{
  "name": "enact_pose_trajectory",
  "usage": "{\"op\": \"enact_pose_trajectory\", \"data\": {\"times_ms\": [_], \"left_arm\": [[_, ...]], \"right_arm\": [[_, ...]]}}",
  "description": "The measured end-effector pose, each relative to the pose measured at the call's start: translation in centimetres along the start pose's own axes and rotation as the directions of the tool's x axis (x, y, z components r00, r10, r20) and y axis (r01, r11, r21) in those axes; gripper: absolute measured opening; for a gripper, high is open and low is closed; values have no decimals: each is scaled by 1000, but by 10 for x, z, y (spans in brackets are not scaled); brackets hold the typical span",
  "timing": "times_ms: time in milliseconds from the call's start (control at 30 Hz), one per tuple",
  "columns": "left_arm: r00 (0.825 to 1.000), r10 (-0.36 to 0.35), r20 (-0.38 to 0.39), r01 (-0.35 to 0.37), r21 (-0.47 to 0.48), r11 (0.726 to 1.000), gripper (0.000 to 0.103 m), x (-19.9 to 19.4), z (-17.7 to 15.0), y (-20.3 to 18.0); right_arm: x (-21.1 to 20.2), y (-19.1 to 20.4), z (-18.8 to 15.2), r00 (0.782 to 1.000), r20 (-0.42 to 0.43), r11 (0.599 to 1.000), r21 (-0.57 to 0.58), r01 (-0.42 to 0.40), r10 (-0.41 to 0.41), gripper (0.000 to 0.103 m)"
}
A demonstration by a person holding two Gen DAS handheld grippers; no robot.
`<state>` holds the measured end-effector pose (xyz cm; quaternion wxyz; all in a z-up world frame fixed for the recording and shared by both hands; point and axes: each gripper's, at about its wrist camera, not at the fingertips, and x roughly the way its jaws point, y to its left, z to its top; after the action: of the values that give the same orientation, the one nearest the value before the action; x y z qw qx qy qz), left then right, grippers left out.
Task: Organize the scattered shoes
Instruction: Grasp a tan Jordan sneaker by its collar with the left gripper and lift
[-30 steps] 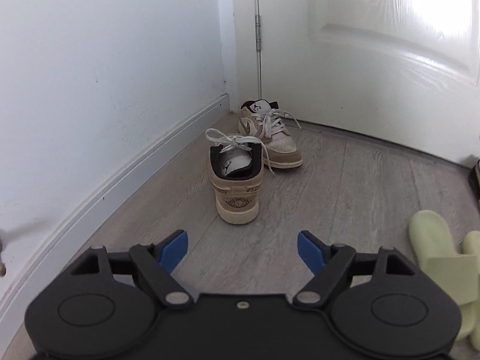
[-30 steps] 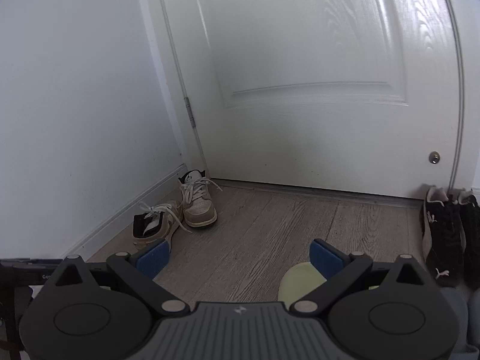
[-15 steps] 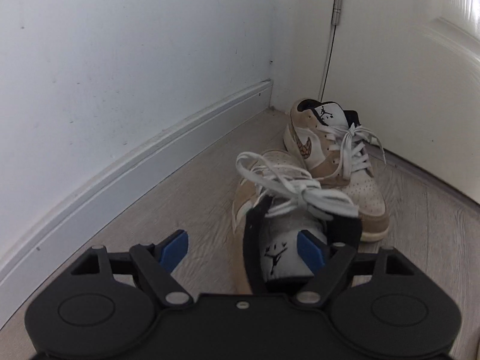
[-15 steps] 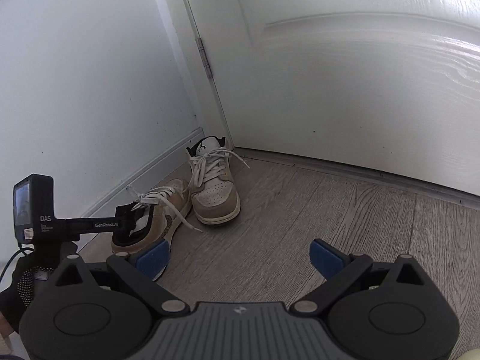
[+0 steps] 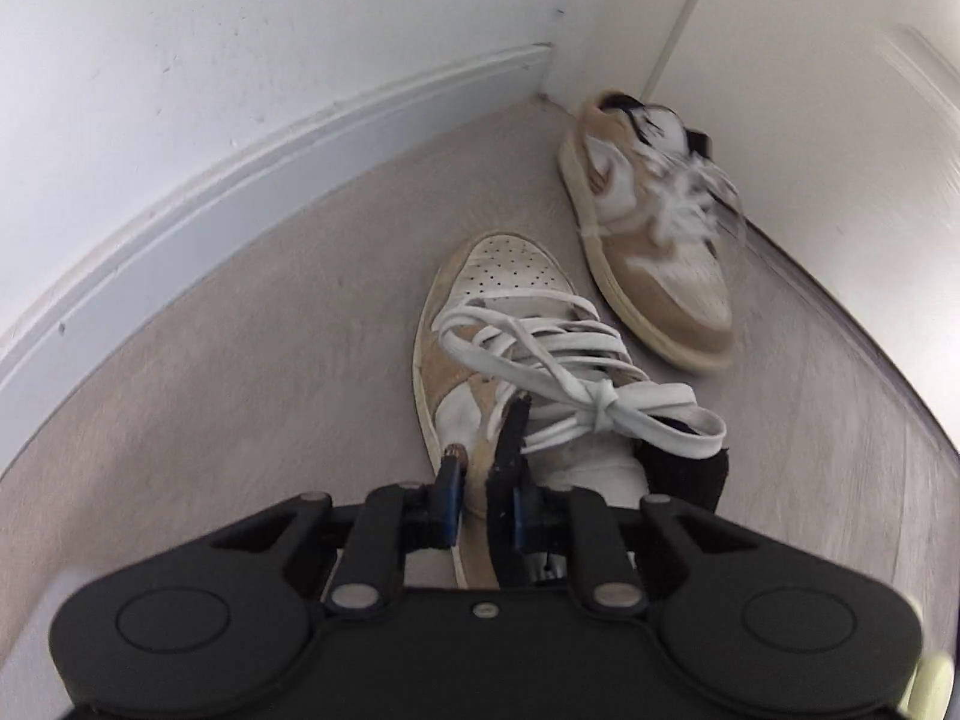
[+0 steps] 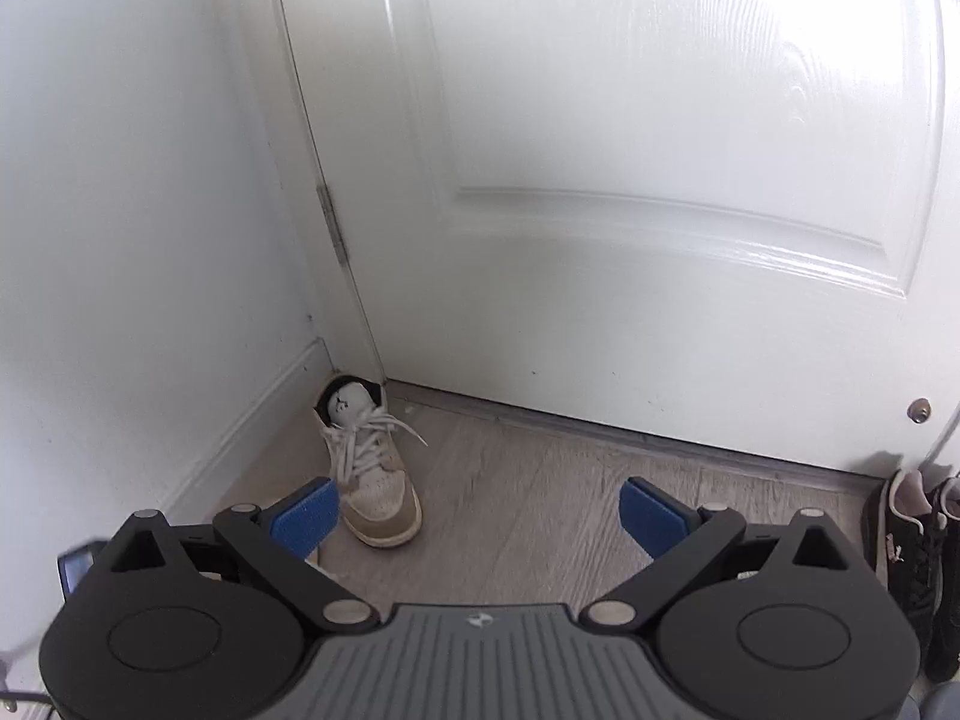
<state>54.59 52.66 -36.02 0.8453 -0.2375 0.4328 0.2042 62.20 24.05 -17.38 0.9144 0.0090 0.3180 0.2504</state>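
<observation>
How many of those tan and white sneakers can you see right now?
2. One tan sneaker is pinched at its collar by the left gripper. Its mate stands in the corner by the door. Others may lie out of view.

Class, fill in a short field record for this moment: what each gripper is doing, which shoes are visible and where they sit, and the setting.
left gripper: shut on the collar of the near tan sneaker
right gripper: open, holding nothing, above the floor
second tan sneaker: on the floor in the corner by the door, toe pointing away from the door
black shoes: at the right edge, near the door
floor: wood-look planks
</observation>
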Motion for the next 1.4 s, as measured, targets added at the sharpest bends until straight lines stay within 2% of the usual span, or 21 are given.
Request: {"op": "enact_pose_trajectory", "data": {"times_ms": [133, 167, 267, 300, 400, 433, 500, 567, 633, 733, 867, 1033, 1133, 1233, 1400], "left_arm": [[998, -42, 38, 42, -10, 999, 18, -20, -45, -4], [997, -42, 59, 46, -59, 997, 19, -24, -54, 0], [998, -38, 54, 42, -73, 996, 32, -23, -55, 4], [999, -11, 52, 13, -39, 999, 39, -26, -53, 2], [996, 49, 69, -50, 9, 999, 45, -43, -53, -8], [995, 57, 80, -57, 7, 998, 54, -49, -55, -8], [989, 70, 133, -70, -5, 998, 66, -72, -60, -14], [981, 66, 181, -63, -24, 998, 67, -86, -61, -19], [969, 55, 242, -50, -29, 998, 71, -98, -58, -30], [960, 44, 278, -48, 7, 999, 72, -100, -51, -46], [962, 60, 265, -75, 44, 996, 72, -88, -41, -68], [975, 9, 222, -27, 77, 997, 72, -63, -23, -87], [978, 8, 210, -28, 96, 995, 72, -42, -5, -104], [979, 4, 203, -22, 83, 996, 72, -11, 17, -121], [972, 59, 226, -78, 76, 994, 72, 41, 46, -140]], "right_arm": [[20, -17, -23, 998, 39, 997, -57, -53, 56, 100], [24, -23, -31, 996, 45, 996, -51, -79, 81, 100], [36, -43, -58, 982, 46, 983, -18, -184, 185, 100], [40, -52, -70, 974, 51, 975, -5, -221, 221, 100], [44, -68, -91, 960, 71, 961, 37, -274, 271, 100], [46, -74, -98, 955, 76, 955, 61, -291, 286, 100], [44, -84, -103, 954, 70, 946, 131, -297, 291, 100], [39, -92, -106, 955, 67, 936, 188, -298, 290, 100], [28, -98, -107, 953, 88, 936, 180, -302, 290, 100], [20, -108, -113, 956, 106, 944, 163, -287, 272, 100], [19, -119, -126, 969, 86, 954, 174, -244, 232, 100], [15, -122, -134, 970, 81, 947, 213, -241, 228, 100], [16, -125, -139, 971, 74, 940, 245, -239, 227, 100], [19, -126, -144, 979, 54, 950, 234, -206, 199, 100], [30, -126, -146, 986, 56, 969, 186, -165, 157, 100]]}}
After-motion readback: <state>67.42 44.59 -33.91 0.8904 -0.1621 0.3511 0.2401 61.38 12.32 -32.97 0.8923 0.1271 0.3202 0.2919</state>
